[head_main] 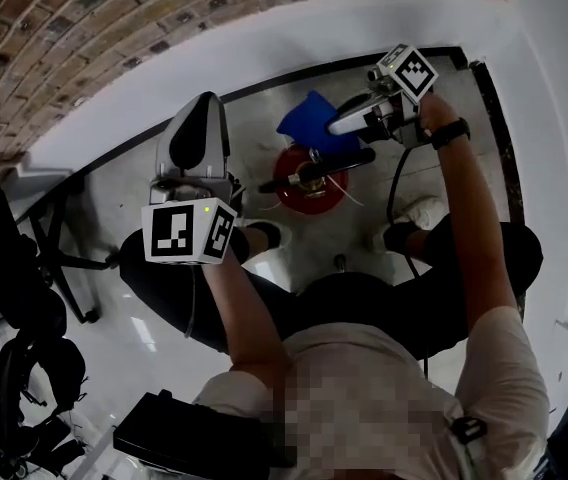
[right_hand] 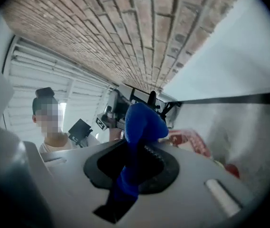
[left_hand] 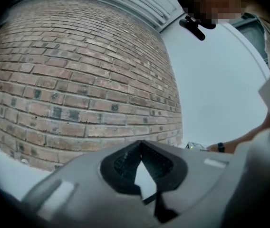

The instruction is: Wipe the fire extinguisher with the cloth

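Note:
The red fire extinguisher (head_main: 316,196) stands on the grey floor in front of the person, seen from above with its black handle (head_main: 316,167) on top. My right gripper (head_main: 336,125) is shut on a blue cloth (head_main: 309,118), held just above and behind the extinguisher. In the right gripper view the cloth (right_hand: 142,122) sticks up between the jaws and part of the red extinguisher (right_hand: 188,141) shows past it. My left gripper (head_main: 200,108) is raised to the left of the extinguisher, pointed at the brick wall. Its jaws (left_hand: 140,145) meet at the tips with nothing between them.
A brick wall (head_main: 84,38) over a white lower band curves behind the extinguisher. A black office chair (head_main: 24,268) stands at the left. A black case (head_main: 184,438) lies near the bottom. The person's shoes (head_main: 419,211) rest beside the extinguisher.

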`<action>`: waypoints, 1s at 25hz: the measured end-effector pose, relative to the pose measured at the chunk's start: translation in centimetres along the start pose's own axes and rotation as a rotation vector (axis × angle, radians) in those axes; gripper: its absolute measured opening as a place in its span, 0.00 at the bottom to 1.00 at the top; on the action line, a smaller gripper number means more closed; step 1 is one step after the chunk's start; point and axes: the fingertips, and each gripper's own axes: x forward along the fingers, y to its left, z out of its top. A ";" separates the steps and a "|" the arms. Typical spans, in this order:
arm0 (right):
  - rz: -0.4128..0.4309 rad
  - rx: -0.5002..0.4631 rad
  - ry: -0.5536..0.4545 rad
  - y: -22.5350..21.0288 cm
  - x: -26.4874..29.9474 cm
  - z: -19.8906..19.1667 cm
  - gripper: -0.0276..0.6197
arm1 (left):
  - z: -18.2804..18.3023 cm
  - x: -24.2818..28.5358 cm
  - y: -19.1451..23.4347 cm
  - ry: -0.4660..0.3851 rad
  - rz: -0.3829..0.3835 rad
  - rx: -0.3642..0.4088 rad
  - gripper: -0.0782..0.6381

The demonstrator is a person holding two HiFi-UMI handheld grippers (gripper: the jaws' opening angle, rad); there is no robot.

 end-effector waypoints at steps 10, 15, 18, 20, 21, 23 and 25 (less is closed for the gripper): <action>-0.175 0.457 -0.108 -17.0 -1.0 -10.0 0.14 | -1.5 1.0 0.8 0.014 0.018 0.009 0.11; -0.406 0.585 -0.283 -27.6 -2.7 -15.8 0.14 | -3.6 1.6 1.4 0.081 0.018 0.032 0.11; -0.553 0.585 -0.322 -31.9 -3.7 -18.4 0.14 | -4.5 1.6 1.7 0.110 0.018 0.038 0.11; -0.664 0.587 -0.304 -34.2 -4.5 -20.1 0.14 | -5.1 1.5 2.1 0.121 0.024 0.034 0.11; -0.713 0.584 -0.278 -35.2 -4.8 -20.9 0.14 | -5.4 1.5 2.3 0.127 0.029 0.031 0.11; -0.785 0.560 -0.203 -36.5 -5.1 -22.3 0.14 | -5.8 1.5 2.7 0.140 0.037 0.029 0.11; -0.811 0.533 -0.140 -36.9 -5.3 -22.8 0.14 | -5.8 1.7 2.8 0.143 0.034 0.032 0.11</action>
